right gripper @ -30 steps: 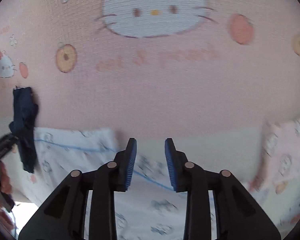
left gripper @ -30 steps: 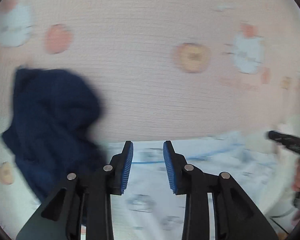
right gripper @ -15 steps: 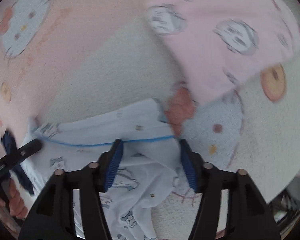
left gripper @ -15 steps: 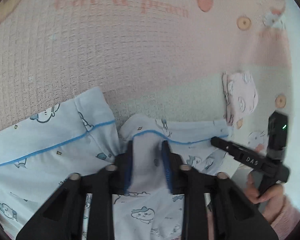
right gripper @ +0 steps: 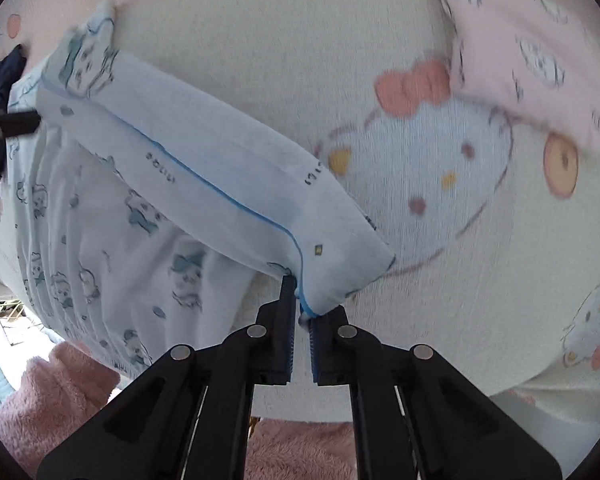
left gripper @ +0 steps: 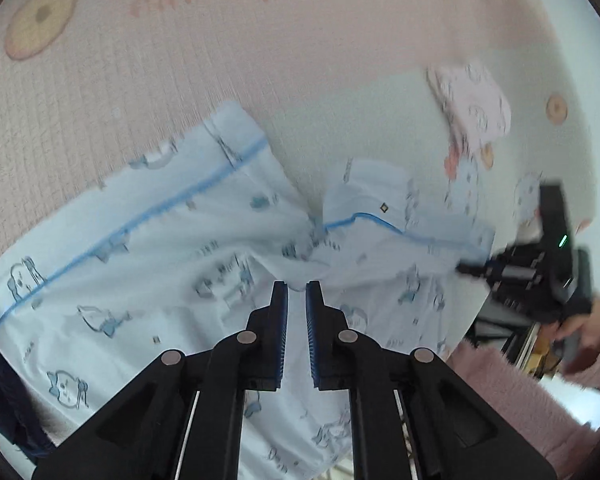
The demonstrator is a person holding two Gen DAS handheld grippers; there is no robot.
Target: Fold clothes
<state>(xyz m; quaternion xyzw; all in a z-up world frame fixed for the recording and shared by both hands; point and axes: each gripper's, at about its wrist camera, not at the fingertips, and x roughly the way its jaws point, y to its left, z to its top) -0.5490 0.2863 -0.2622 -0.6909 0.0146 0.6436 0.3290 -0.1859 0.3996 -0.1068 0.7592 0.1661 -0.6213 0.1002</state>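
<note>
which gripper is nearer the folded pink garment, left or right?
Right. The right gripper, shut on the light blue garment's corner, sits nearest the folded pink garment. The left gripper grips the same blue cloth's middle, farther off.

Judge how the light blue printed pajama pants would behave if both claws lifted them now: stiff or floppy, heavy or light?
Probably floppy: the pajama pants sag and bunch into folds between the right claw, shut on a hem corner, and the left claw. Likely light, since thin pinches of fabric hold them. The loose middle may droop and drag across the pink blanket.
</note>
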